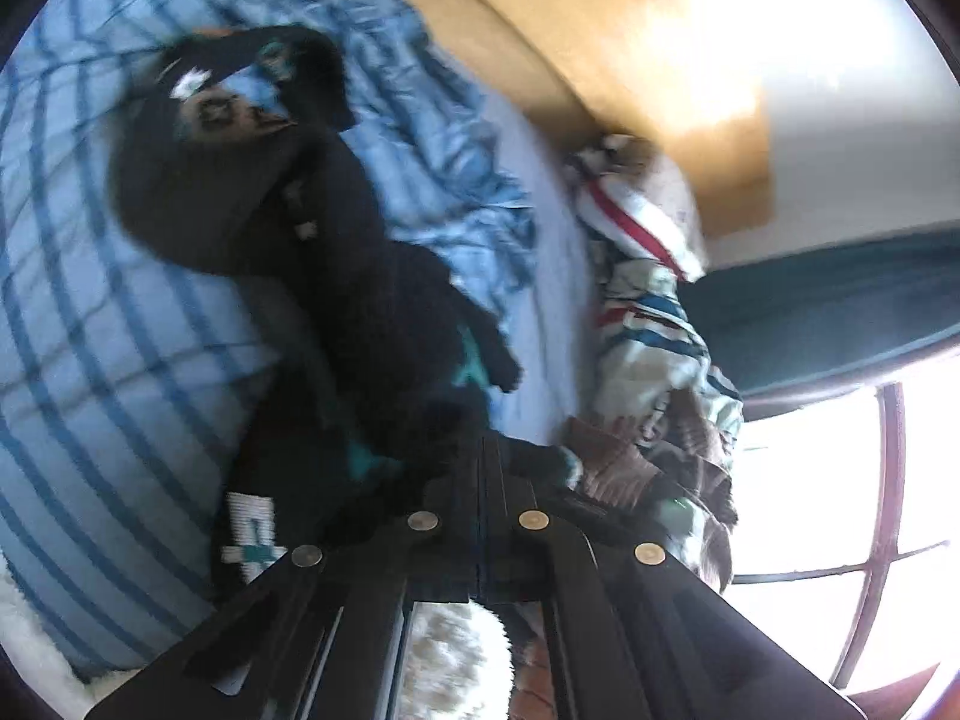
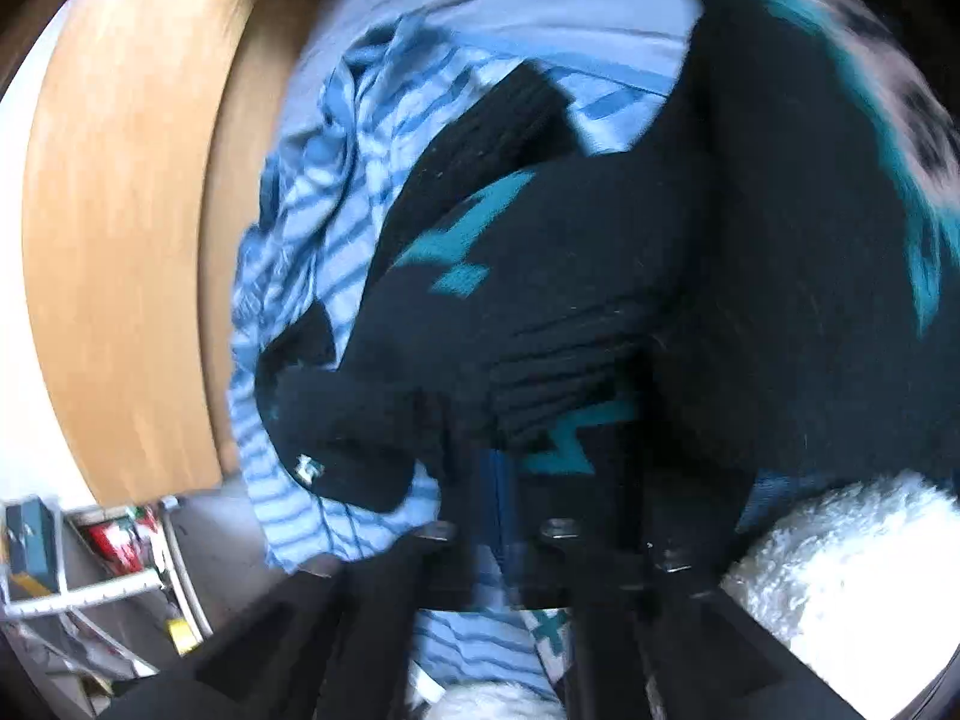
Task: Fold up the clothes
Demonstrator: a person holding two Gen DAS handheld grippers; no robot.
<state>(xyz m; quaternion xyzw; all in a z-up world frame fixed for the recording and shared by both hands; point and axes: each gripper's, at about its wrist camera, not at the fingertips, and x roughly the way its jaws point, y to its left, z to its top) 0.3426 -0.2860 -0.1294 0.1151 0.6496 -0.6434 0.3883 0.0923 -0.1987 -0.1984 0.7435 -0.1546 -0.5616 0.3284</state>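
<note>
A black knitted sweater (image 1: 360, 276) with teal and white patterns lies stretched across a blue striped bedsheet (image 1: 90, 330). My left gripper (image 1: 483, 450) has its fingers pressed together on the sweater's near edge. In the right wrist view the same sweater (image 2: 600, 276) fills the middle, bunched and partly lifted. My right gripper (image 2: 534, 480) is shut on a fold of it showing a teal zigzag. Both views are blurred by motion, and the fingertips are partly hidden by dark fabric.
A wooden headboard (image 1: 540, 30) curves behind the bed. A pile of striped clothes (image 1: 654, 348) sits near a bright window (image 1: 840, 480). White fluffy fabric (image 2: 840, 558) lies close to the grippers. A metal rack (image 2: 90, 570) stands on the floor beside the bed.
</note>
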